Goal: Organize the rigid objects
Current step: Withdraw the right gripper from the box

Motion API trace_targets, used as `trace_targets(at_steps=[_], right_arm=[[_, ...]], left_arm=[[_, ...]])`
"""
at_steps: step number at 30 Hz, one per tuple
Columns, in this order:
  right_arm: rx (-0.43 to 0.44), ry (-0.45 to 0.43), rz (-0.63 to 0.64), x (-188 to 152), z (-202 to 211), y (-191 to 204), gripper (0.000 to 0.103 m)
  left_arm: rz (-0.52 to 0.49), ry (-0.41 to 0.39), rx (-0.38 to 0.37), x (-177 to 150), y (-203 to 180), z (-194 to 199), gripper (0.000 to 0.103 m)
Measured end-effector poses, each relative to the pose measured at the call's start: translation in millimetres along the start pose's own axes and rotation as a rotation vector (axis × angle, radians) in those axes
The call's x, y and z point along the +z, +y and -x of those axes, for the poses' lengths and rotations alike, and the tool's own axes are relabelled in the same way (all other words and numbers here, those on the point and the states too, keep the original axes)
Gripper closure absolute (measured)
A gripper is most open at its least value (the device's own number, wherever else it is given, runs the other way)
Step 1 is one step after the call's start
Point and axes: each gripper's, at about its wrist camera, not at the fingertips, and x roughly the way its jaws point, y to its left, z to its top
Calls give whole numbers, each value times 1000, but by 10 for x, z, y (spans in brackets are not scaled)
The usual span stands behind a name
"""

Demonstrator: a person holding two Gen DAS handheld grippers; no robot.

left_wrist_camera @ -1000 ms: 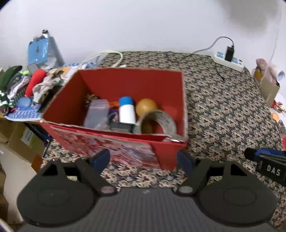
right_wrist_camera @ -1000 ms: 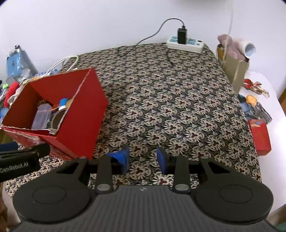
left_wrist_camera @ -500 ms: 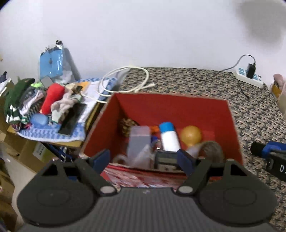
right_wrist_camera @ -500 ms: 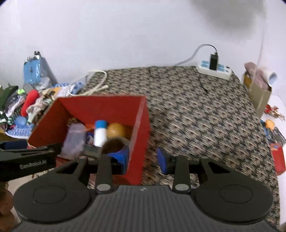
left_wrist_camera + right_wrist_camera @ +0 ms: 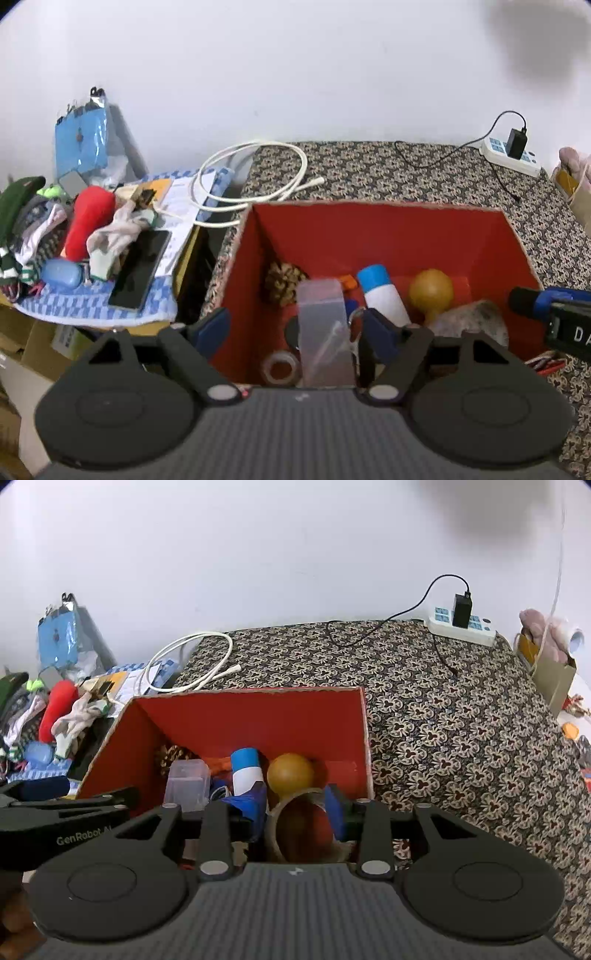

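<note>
A red cardboard box stands on the patterned table. Inside lie a clear plastic container, a white bottle with a blue cap, a yellow ball, a pine cone, a small clear tape roll and a large brown tape roll. My left gripper is open above the box's left half, its fingers either side of the clear container. My right gripper is open above the box's right half, its fingers either side of the brown tape roll.
Left of the box lies a pile with a black phone, a red plush toy, clothes and a coiled white cable. A power strip with a charger sits at the table's back right. A paper bag stands beyond the right edge.
Both grippers have moved forward and down over the red box. The right gripper has shifted left from beside the box to above the tape roll. Both stay open.
</note>
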Motion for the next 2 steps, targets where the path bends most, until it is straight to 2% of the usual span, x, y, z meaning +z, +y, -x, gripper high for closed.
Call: trace_targets(at_steps=[2], right_arm=[[-8, 2, -13, 10, -34, 33, 84]], left_arm=[[2, -1, -11, 31, 49, -33, 29]])
